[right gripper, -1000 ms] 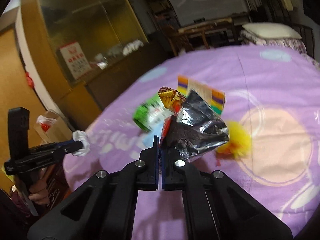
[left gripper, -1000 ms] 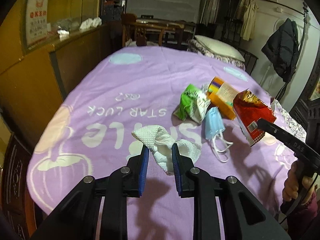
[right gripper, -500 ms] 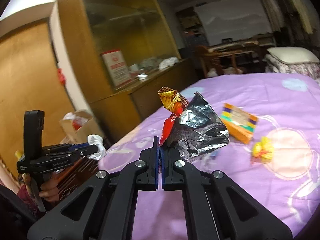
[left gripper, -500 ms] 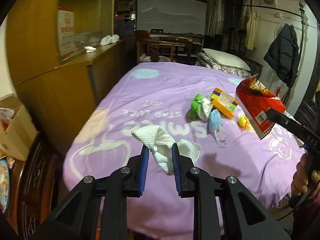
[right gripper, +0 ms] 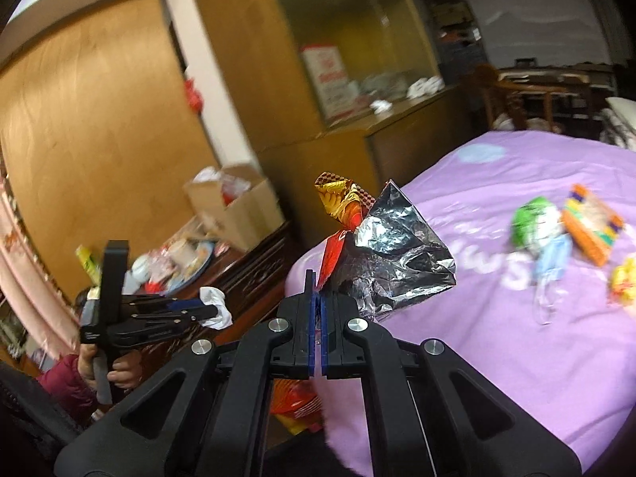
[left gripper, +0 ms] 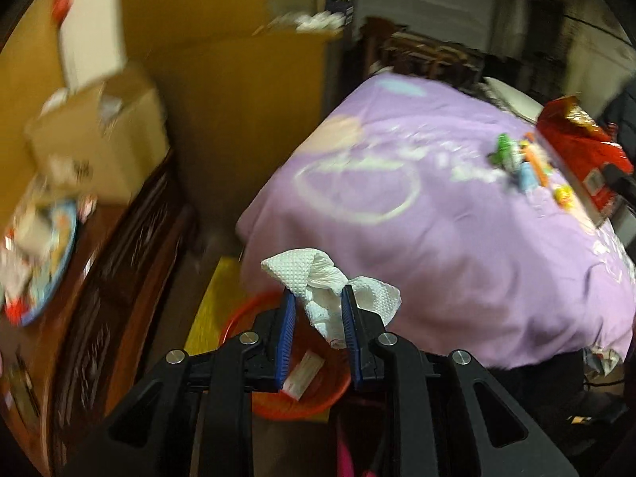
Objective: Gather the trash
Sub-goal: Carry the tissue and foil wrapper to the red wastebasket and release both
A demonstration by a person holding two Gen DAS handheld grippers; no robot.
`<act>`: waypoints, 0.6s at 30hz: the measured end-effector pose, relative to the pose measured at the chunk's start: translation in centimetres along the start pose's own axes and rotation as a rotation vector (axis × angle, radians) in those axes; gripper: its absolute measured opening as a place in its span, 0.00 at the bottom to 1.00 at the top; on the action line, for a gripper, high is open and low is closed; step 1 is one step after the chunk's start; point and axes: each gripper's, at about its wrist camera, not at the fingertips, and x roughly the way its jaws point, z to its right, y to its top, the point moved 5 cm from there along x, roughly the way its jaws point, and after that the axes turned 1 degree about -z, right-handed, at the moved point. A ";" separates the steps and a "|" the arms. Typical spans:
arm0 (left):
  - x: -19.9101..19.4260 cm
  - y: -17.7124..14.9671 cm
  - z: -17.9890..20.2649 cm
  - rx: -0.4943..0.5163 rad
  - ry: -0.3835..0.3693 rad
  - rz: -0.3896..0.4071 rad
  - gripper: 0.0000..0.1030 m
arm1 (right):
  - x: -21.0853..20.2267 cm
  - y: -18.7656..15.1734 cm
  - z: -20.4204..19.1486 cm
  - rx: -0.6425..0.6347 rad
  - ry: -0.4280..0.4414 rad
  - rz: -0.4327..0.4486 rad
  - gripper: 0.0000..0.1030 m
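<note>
Gripping a crumpled white paper towel (left gripper: 330,294), the left hand-held gripper (left gripper: 317,328) hangs above a round orange plastic waste basket (left gripper: 302,397) on the floor beside the purple-covered bed (left gripper: 457,246). Over the bed's edge, the right hand-held gripper (right gripper: 317,330) pinches a red foil-lined snack bag (right gripper: 381,254); more litter lies on the cover.

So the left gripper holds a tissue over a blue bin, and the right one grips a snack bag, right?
Not quite: the bin under the left gripper and its tissue is red-orange, as the left wrist view shows. The right gripper does grip the snack bag.
</note>
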 end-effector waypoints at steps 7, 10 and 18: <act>3.9 -2.5 -4.2 -0.103 -0.049 -0.069 0.65 | 6.3 -2.0 -5.4 -0.086 0.045 -0.167 0.03; 4.8 -2.9 -5.8 -0.144 -0.062 -0.082 0.68 | 9.2 -3.4 -7.0 -0.102 0.076 -0.252 0.03; 5.1 -4.3 -11.5 -0.250 0.071 -0.074 0.76 | 17.3 -6.7 -10.7 -0.154 0.167 -0.470 0.03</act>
